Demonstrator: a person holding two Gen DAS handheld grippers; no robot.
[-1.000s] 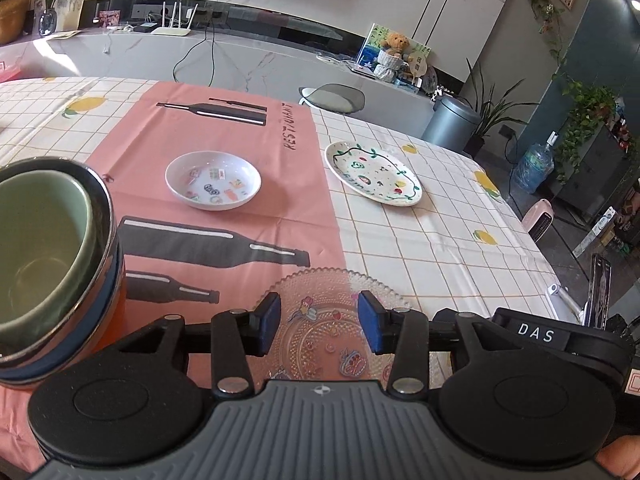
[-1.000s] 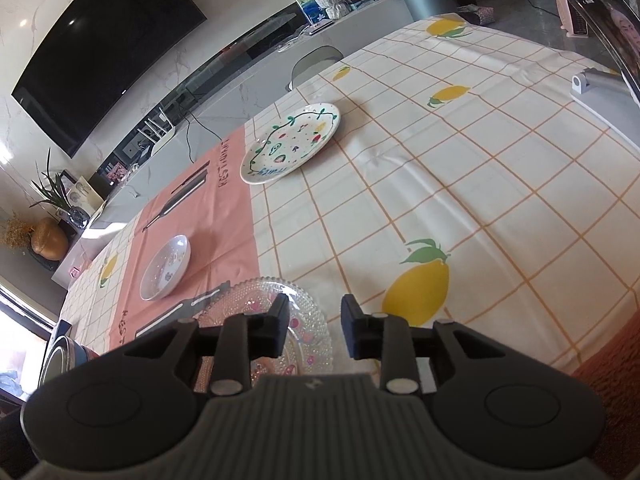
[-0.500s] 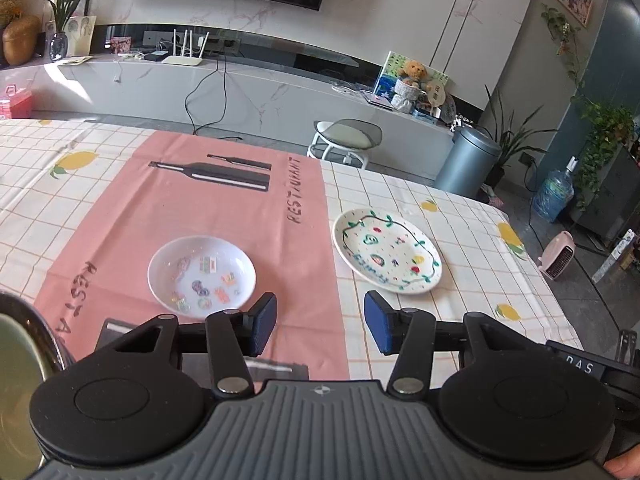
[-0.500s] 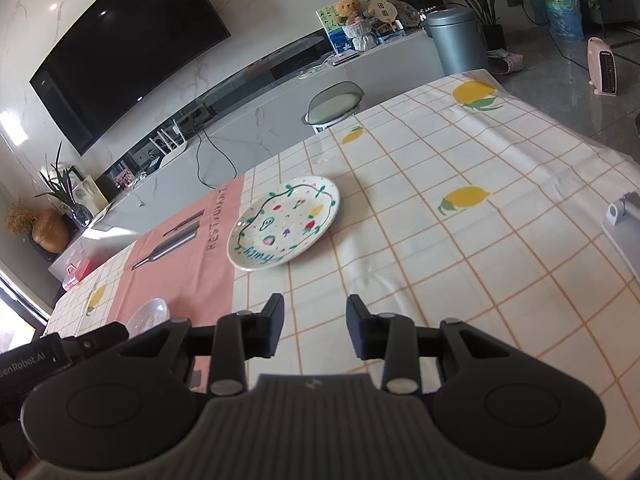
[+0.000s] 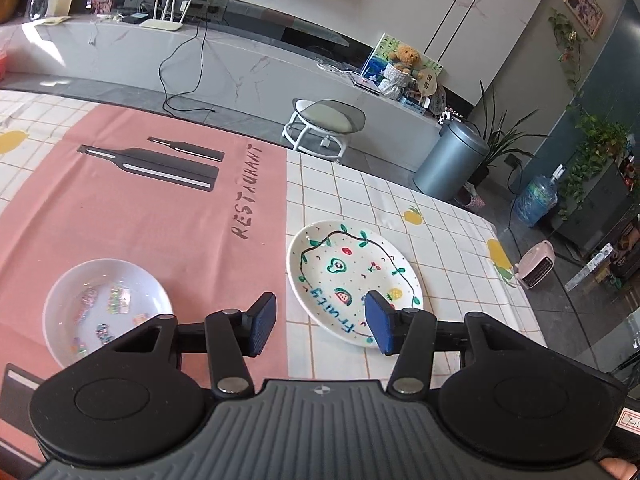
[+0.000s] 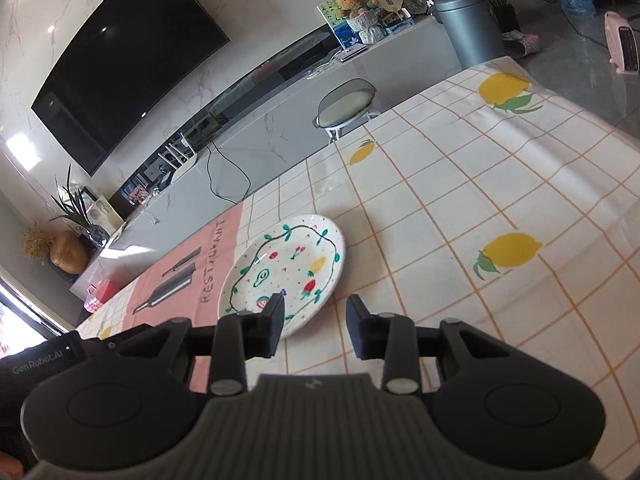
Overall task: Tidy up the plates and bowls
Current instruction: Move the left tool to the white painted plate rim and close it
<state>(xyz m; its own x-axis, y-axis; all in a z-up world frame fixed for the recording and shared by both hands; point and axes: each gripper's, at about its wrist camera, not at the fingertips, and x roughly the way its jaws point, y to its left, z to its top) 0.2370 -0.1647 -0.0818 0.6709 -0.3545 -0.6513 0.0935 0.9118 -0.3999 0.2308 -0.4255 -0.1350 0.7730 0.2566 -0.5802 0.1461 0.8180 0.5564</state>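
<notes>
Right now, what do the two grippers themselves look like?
Both are black plastic with a grey ribbed housing, two round black discs and silver pivot screws. The left gripper has blue textured pads. The right gripper has dark pads. No cables or sleeves visible.

Fruit-painted plate [image 5: 352, 276]: glazed ceramic, glossy. Small bowl [image 5: 106, 310]: smooth white, shiny, looks plastic or ceramic. Tablecloth [image 6: 460, 216]: matt printed cloth, faintly creased. Left gripper [image 5: 320, 322]: matt black plastic, ribbed blue pads [image 5: 262, 322].

Left gripper [image 5: 320, 322] and right gripper [image 6: 315, 325], both wide apart, empty, level.
</notes>
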